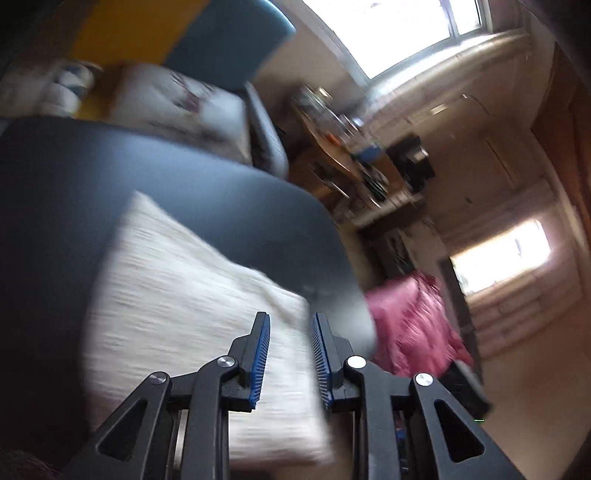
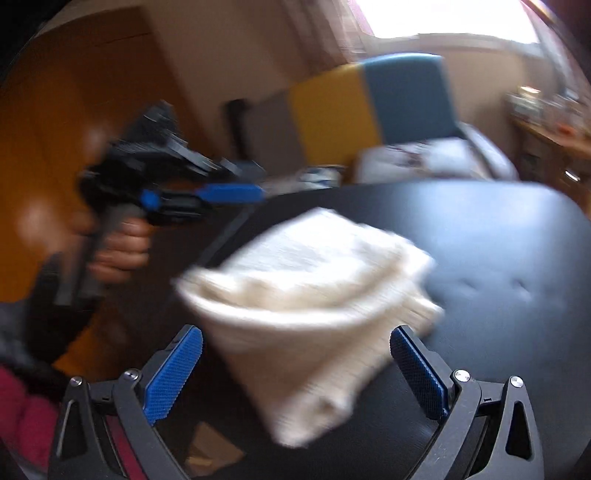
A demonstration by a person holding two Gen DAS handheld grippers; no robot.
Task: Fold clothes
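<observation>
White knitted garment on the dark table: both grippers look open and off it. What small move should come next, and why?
Probably lift both grippers clear. The white knitted garment already lies folded into a compact stack on the dark table, and the right gripper and left gripper both stand open with nothing pinched. Blur hides whether the near edge needs tidying.

Window (image 1: 410, 33) glare — motion-blurred (fisheye-warped).

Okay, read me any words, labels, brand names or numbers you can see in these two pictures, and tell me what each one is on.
No text can be read in either view.
White folded cloth: no label or print shows.
Black table: plain.
Patterned cushion on the chair: dark marks, too blurred to tell whether they are writing.
Shelf clutter: too small and blurred.
</observation>
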